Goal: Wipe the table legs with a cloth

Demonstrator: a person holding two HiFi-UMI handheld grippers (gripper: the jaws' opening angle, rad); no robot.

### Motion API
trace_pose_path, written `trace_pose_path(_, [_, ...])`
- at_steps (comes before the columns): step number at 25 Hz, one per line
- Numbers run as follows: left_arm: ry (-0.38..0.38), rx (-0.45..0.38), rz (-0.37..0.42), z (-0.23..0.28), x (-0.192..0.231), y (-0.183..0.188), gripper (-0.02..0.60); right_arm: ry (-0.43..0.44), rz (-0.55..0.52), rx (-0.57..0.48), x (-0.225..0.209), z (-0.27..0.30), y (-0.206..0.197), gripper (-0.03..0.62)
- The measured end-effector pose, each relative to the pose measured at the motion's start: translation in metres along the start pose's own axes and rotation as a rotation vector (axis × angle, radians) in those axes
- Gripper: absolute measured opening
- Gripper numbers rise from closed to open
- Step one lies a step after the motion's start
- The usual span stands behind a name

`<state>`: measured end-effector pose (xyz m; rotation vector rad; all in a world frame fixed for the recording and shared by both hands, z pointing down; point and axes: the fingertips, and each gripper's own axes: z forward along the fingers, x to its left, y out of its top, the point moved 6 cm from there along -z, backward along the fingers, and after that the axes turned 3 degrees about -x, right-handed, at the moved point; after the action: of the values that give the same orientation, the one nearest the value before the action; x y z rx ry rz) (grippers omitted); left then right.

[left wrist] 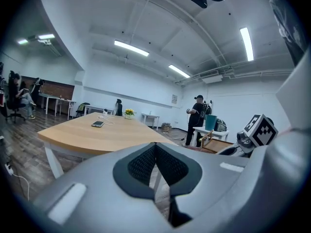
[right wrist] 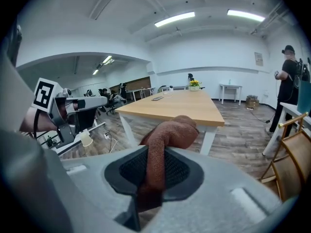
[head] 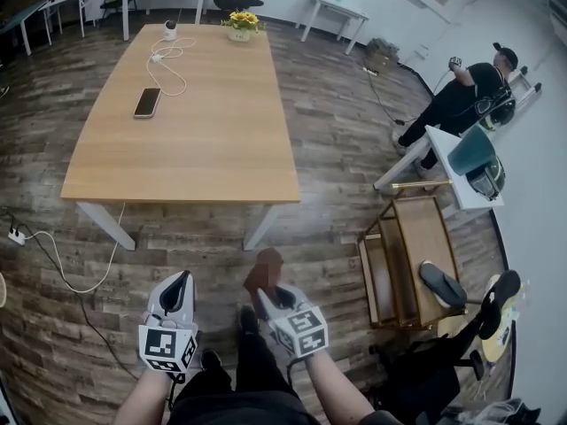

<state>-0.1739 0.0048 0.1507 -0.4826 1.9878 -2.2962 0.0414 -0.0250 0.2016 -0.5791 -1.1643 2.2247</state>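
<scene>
Head view: the right gripper (head: 271, 294) carries a rust-brown terry cloth (head: 264, 271). The nearest white slanted leg (head: 260, 228) of the light wooden table (head: 186, 131) stands just ahead of it. The left gripper (head: 181, 280) is farther off.

Left gripper view: its 2 jaws meet, with nothing between them.

Right gripper view: the jaws pinch the cloth. The leg stands ahead and slightly right, its long axis near upright and tilted.

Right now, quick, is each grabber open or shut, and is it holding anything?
Left gripper: shut, jaws together, nothing between them.
Right gripper: shut on the brown cloth.
</scene>
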Motion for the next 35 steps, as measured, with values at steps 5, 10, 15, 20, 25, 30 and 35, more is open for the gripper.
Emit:
trace_pose_path(5, [0.044, -0.029, -0.012, 0.056, 0.028, -0.045, 0.019, 0.056, 0.005, -0.007, -0.040, 0.071, -0.021, 0.061])
trace_pose_path(10, [0.065, -0.079, 0.009, 0.118, 0.055, -0.104, 0.019, 0.103, -0.006, -0.045, -0.085, 0.149, -0.054, 0.061])
trace_pose_path(15, [0.015, -0.077, 0.080, 0.178, 0.066, -0.161, 0.018, 0.079, -0.015, -0.228, -0.129, 0.200, -0.059, 0.061])
trace_pose_path(20, [-0.026, -0.089, 0.084, 0.217, 0.076, -0.202, 0.018, -0.013, -0.099, -0.345, -0.153, 0.231, -0.062, 0.061])
trace_pose_path(25, [-0.030, -0.136, 0.125, 0.238, 0.097, -0.233, 0.018, -0.090, -0.056, -0.480, -0.163, 0.254, -0.073, 0.061])
trace_pose_path(30, [-0.059, -0.196, 0.150, 0.248, 0.099, -0.239, 0.018, -0.112, -0.069, -0.604, -0.165, 0.250, -0.067, 0.061])
trace_pose_path(35, [-0.078, -0.233, 0.147, 0.261, 0.103, -0.238, 0.018, -0.144, -0.061, -0.657, -0.181, 0.247, -0.063, 0.061])
